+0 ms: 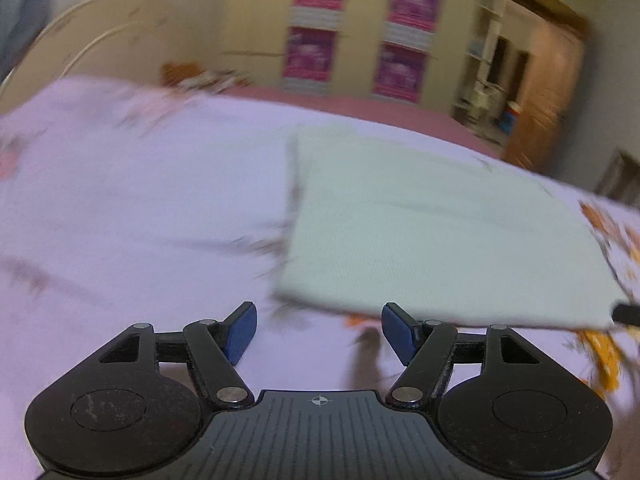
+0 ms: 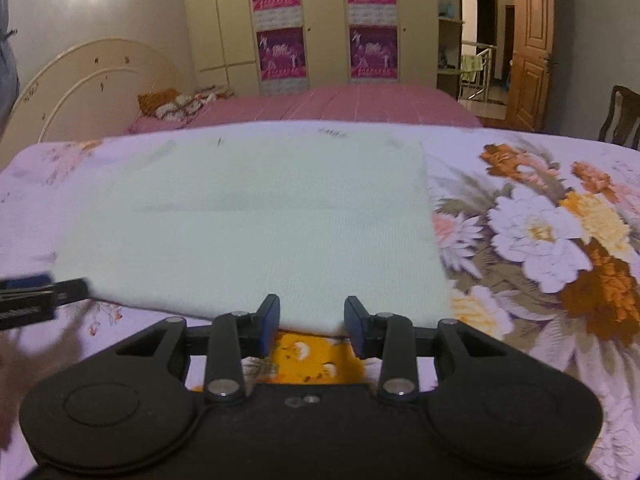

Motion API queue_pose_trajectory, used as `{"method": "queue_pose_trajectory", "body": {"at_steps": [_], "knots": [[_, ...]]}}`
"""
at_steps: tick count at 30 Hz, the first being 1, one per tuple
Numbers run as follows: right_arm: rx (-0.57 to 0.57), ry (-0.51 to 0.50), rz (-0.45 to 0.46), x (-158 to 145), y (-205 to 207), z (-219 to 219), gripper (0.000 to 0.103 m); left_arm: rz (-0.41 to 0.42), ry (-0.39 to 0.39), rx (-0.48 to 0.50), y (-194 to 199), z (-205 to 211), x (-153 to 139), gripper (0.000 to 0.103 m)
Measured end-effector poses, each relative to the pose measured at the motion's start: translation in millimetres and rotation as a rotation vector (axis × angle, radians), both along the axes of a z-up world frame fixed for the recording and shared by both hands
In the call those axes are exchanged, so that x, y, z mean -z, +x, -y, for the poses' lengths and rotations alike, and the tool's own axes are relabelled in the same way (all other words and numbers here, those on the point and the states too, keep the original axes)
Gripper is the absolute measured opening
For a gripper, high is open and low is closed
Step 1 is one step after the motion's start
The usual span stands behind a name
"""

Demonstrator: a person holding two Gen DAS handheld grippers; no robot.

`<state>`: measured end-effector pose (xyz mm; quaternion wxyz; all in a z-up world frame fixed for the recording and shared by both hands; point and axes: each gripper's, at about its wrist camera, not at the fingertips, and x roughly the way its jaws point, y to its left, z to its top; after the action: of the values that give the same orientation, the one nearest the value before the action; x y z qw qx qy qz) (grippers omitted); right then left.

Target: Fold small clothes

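Cloth (image 2: 248, 232) of pale mint, already doubled into a flat rectangle, lies on the floral bed sheet (image 2: 540, 240), its near hem at twelve o'clock of the right gripper (image 2: 312, 326). Both the right and the left gripper (image 1: 318, 330) have their jaws spread and empty. Judging by this, each should pinch a near corner through both layers and carry it evenly to the far edge.

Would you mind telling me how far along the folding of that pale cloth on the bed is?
Done: the pale green cloth lies flat on the floral bedsheet as a neat rectangle, with a crease line across it suggesting one fold. In hand: nothing; the right gripper is open at its near edge, and the left gripper is open beside its corner. Left: probably another fold.
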<state>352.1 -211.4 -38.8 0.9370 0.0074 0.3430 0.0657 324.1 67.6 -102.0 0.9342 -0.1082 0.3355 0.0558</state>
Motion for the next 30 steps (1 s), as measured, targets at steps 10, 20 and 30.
{"method": "queue_pose_trajectory", "body": {"at_steps": [10, 20, 30], "knots": [[0.011, 0.035, 0.003, -2, -4, 6, 0.034, 0.064, -0.597, -0.093, 4, -34, 31, 0.06], [-0.057, 0.128, 0.013, -8, 44, -11, 0.009, 0.166, -0.709, -0.192, 46, -30, 58, 0.053], [-0.116, 0.129, 0.004, 8, 127, -65, 0.008, 0.116, -0.709, -0.23, 103, -39, 74, 0.015]]}}
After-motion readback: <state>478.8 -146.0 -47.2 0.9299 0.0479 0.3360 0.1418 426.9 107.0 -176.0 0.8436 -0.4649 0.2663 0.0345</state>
